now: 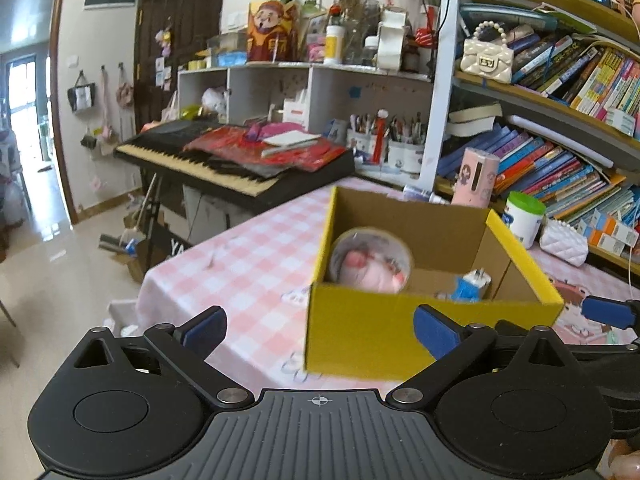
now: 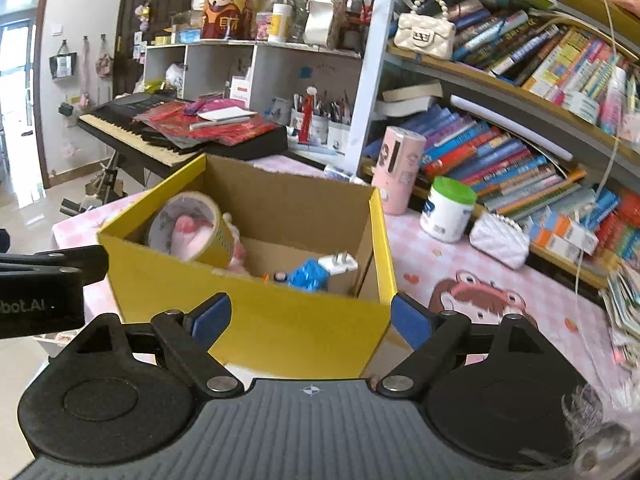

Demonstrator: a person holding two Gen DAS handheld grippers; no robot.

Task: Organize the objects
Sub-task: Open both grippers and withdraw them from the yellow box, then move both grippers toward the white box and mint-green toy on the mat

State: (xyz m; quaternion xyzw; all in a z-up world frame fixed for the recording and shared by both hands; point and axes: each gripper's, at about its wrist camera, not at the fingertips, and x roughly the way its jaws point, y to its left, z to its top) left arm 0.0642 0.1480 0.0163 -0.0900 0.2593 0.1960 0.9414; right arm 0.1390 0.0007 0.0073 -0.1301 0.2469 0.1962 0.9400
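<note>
Looking along the left gripper [image 1: 318, 330], we see its blue-padded fingers [image 1: 204, 330] spread wide with nothing between them, hanging just short of the near wall of the yellow cardboard box [image 1: 380, 332]. Our right gripper [image 2: 310, 316] is also held apart and empty, its fingers [image 2: 410, 320] framing the box's near right corner without touching it. From the right wrist view the left gripper's black body juts in at the left edge, beside the box.

The box stands open on the worktop [image 1: 248, 264], which is covered by a pink-and-white checked cloth. Inside, against the left wall, a roll of tape [image 2: 192, 226] leans on its edge, with something pink and soft showing through its core; what it is we cannot tell. Toward the right of the box floor lies a blue object with a white plug [image 2: 320, 270] at its end.

Beyond the box, on the worktop, stand a pink cylinder [image 2: 398, 170] and a white tub with a green lid [image 2: 450, 208], with a white quilted purse [image 2: 500, 240] just beside the tub. Behind them a bookshelf [image 2: 520, 152] is packed with books, and further left a keyboard [image 1: 224, 160] carries red papers.
</note>
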